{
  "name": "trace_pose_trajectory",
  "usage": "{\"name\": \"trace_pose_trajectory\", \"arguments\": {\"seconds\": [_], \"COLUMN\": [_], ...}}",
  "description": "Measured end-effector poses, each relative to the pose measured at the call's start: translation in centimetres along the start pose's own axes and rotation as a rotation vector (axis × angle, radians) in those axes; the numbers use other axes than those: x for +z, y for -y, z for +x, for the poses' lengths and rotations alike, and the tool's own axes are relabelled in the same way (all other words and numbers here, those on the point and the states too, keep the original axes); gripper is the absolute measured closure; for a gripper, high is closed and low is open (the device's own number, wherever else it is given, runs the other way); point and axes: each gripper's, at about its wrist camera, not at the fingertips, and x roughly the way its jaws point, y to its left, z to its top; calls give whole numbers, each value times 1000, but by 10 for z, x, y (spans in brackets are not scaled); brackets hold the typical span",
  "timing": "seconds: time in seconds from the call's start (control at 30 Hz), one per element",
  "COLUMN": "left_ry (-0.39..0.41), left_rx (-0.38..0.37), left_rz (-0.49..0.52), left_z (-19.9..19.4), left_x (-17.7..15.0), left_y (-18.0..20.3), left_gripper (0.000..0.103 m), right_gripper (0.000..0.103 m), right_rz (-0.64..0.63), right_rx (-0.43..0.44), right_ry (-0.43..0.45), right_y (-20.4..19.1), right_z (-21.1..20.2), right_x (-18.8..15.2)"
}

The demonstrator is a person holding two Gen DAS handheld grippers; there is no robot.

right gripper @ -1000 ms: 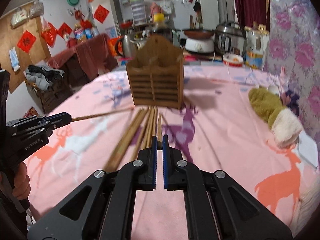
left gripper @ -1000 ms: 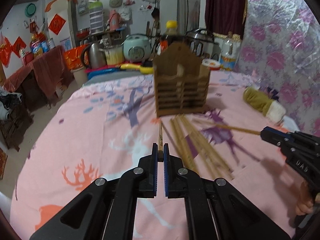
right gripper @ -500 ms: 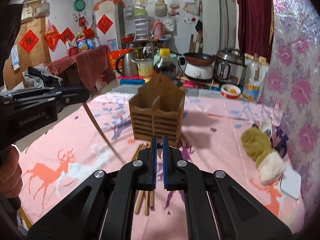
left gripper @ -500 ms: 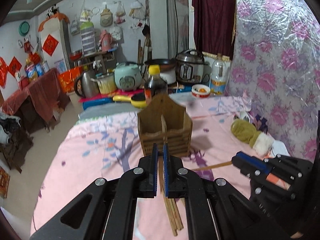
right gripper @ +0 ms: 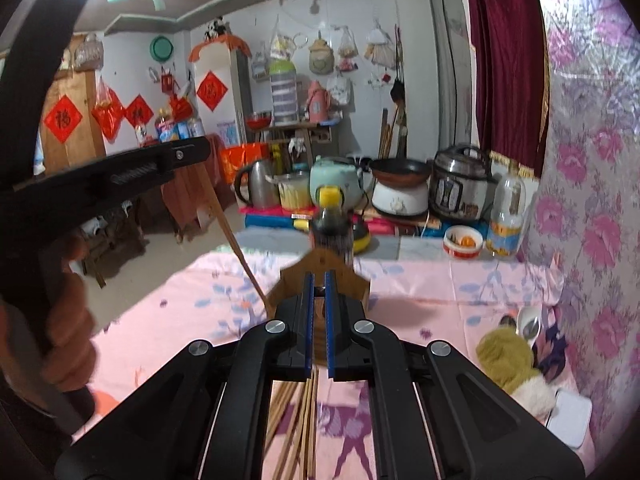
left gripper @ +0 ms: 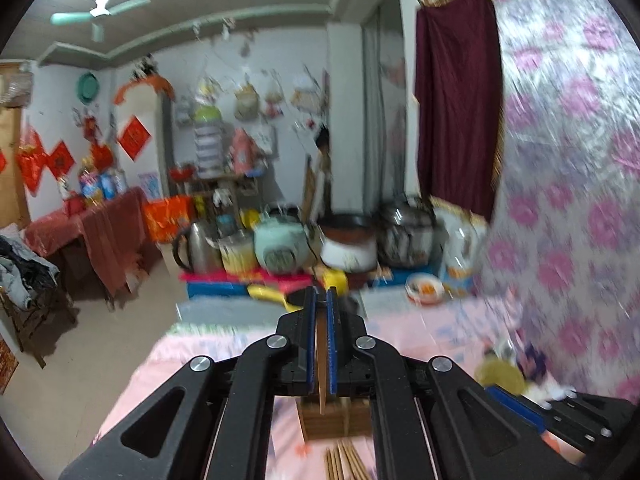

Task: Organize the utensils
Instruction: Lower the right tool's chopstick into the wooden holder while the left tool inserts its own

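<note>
My left gripper [left gripper: 321,340] is shut on a wooden chopstick [left gripper: 321,376] that hangs tip-down over the wooden utensil holder [left gripper: 334,420]. In the right wrist view the same chopstick [right gripper: 236,244] slants from the left gripper [right gripper: 188,152] down towards the holder [right gripper: 324,276]. My right gripper [right gripper: 318,320] is shut on another chopstick, whose tip barely shows between the pads, just in front of the holder. Several loose chopsticks [right gripper: 296,416] lie on the pink tablecloth below it.
A dark sauce bottle [right gripper: 332,228] stands right behind the holder. A green and white mitt [right gripper: 510,360] and a white square dish [right gripper: 568,416] lie at the right. Pots, kettle and rice cookers [right gripper: 460,188] line the far counter.
Both grippers have lifted and tilted up. The left chopstick has swung from pointing forward to hanging tip-down over the holder. The right gripper has come closer to the holder.
</note>
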Motion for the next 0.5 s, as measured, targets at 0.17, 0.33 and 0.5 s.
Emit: {"name": "trace_pose_trajectory", "arguments": {"seconds": [0.17,0.33,0.5], "left_ry": [-52,-231,-147], "left_rx": [-8,28,85], "left_rz": [-49,-73,-103], "left_z": [56,105,69], "left_x": [-24,-80,-93], "left_y": [-3,-14,-37], "left_gripper": [97,72,19], "right_gripper": [97,93,80], "right_rz": [-10,-1,44], "right_rx": [-73,-109,-98], "right_ry": [-34,-182,-119], "right_y": [-3,8,21], "right_z": [41,107,84], "right_x": [3,-27,-42]}}
